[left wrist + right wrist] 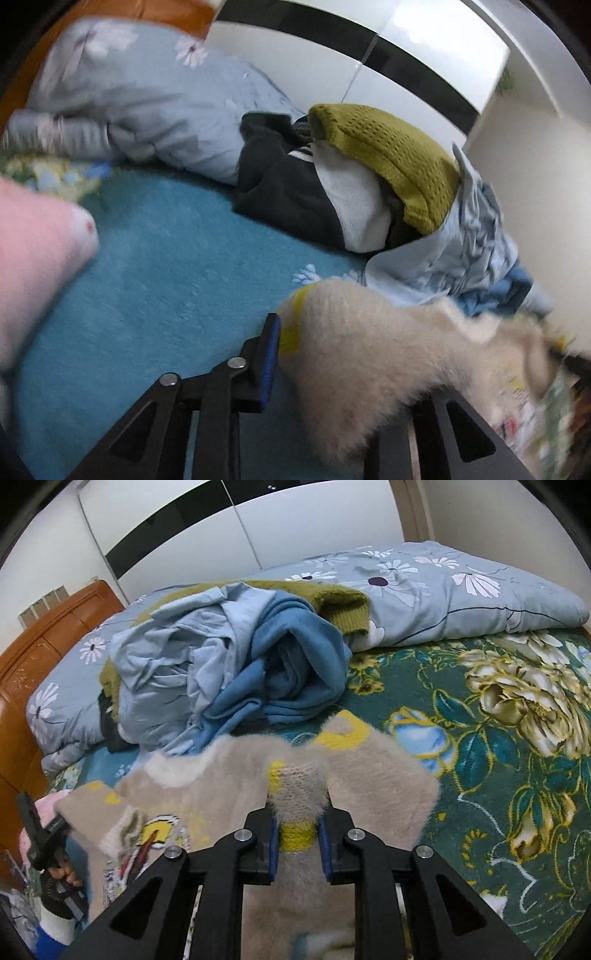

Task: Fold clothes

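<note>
A fuzzy beige sweater [207, 794] with yellow trim and a printed picture hangs spread between my two grippers above the bed. My right gripper [298, 843] is shut on the sweater's yellow-edged hem. My left gripper [55, 825] shows at the far left of the right wrist view, shut on the sweater's other edge. In the left wrist view the sweater [369, 354] covers the right finger; only the left finger [269, 354] with its blue pad shows.
A pile of clothes [229, 664] lies behind: light blue shirt, blue fleece, olive knit sweater [388, 155], dark garment [284, 184]. A floral quilt [443, 587] runs along the back. A pink garment [33, 258] lies at left. The wooden headboard [40, 657] stands left.
</note>
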A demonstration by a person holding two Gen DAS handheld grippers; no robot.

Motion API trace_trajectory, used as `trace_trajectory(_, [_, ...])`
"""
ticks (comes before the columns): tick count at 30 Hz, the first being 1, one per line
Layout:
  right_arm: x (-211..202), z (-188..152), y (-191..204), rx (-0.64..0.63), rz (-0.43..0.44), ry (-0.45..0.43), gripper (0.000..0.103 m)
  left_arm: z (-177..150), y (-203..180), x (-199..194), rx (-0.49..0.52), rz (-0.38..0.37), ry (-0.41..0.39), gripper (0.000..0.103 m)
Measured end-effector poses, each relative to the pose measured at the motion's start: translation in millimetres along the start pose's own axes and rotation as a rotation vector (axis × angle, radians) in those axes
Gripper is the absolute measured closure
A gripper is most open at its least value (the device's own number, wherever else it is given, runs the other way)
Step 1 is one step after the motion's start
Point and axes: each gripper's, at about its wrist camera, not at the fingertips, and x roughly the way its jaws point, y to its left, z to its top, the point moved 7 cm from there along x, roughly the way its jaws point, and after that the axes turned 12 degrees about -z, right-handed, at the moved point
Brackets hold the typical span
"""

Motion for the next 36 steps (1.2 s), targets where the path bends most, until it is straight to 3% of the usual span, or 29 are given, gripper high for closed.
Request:
trace_trajectory(3, [-16, -2, -10, 0.017, 0.012, -0.035, 0.074, 6, -15, -9, 0.191, 0.132, -0.009, 0.057])
trace_trajectory(4, [-21, -4, -15, 0.027, 0.012, -0.046, 0.069, 8, -21, -12, 0.26, 0.175, -0.012, 0.057])
trace_trajectory(13, [-34, -32, -71, 0.228, 0.027, -0.021, 0.069, -12, -101, 0, 1.058, 0.421, 0.049, 0.051])
trace_trajectory(22, [-37, -54, -78, 0.29, 0.043, 0.008, 0.069, -54, -144, 18, 1.521, 0.428, 0.069, 0.048])
trace_trajectory(26, [-37, -59, -73, 0.302, 0.059, 0.016, 0.069, -64, -155, 15, 1.514, 0.353, 0.107, 0.051])
trace_trajectory(31, [-34, -65, -61, 0.298, 0.075, 0.038, 0.068, -74, -159, 18, 1.48, 0.329, 0.148, 0.086])
trace_trajectory(36, [-33, -70, -48, 0.289, 0.091, 0.055, 0.068, -66, -153, 18, 1.289, 0.302, 0.138, 0.091])
